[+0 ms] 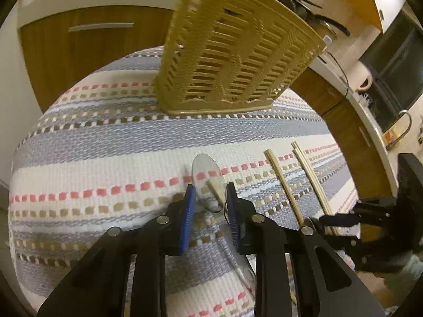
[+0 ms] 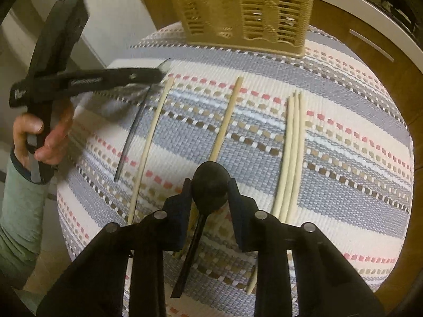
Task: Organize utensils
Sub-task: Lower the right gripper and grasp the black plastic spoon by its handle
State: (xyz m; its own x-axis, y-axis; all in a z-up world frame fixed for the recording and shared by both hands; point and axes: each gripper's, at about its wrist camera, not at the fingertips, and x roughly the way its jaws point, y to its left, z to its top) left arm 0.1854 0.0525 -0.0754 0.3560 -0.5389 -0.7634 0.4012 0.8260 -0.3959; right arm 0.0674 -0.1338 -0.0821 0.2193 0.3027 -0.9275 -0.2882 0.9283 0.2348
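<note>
left gripper: black frame, blue ribbed pads | silver screws | sleeve: grey-green, teal cuff

We can't see the top of the tan basket: it's cut off by the upper edge in both views, so what's inside stays unknown. In the left wrist view the clear spoon is hard to read. Its handle runs under the left gripper and blurs near the bottom, and whether the pads really press it we can't tell. The right gripper at the far right is partly cropped, tips blurred. In the right wrist view the black spoon has its handle partly hidden by the gripper body. The near ends of the chopsticks vanish behind the fingers. The left gripper's tip is motion-blurred there.
</note>
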